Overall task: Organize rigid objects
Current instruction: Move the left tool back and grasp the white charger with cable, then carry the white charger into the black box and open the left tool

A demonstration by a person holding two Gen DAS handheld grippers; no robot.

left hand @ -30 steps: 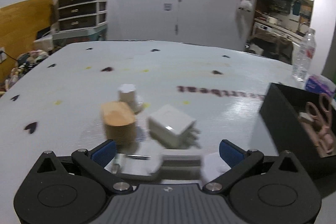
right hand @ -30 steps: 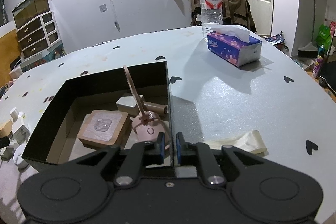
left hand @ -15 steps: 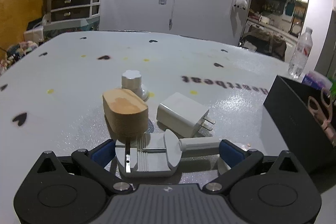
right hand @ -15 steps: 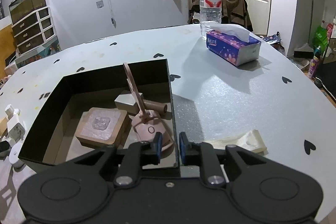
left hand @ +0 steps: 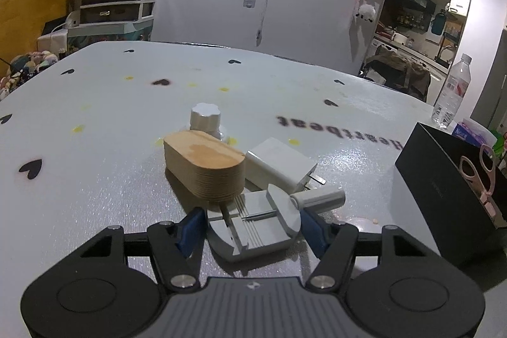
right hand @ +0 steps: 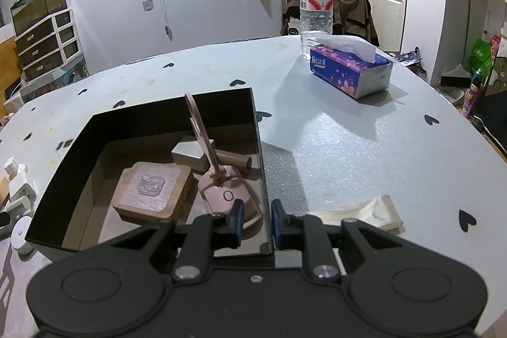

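Note:
In the left wrist view a grey ridged tool with a side handle [left hand: 253, 227] lies on the white table, and my left gripper [left hand: 252, 230] has its blue pads pressed against both its sides. Just beyond it are an oval wooden block [left hand: 206, 167], a white charger [left hand: 279, 165] and a white knob [left hand: 206, 117]. The black box [right hand: 164, 119] holds pink scissors [right hand: 202, 135], a square wooden coaster [right hand: 152, 192], a grey block [right hand: 190, 154] and a brown cylinder [right hand: 234, 162]. My right gripper [right hand: 257, 219] straddles the box's right wall, slightly open.
A purple tissue pack [right hand: 348, 70] and a water bottle [right hand: 316, 8] stand at the table's far right. A pale crumpled strip [right hand: 364, 213] lies right of the box. The box [left hand: 443, 192] sits to the right of the left gripper. Drawers stand against the back wall.
The left gripper moved forward over the grey tool and its fingers closed in on it. The right gripper's fingers parted from the box wall they were pinching.

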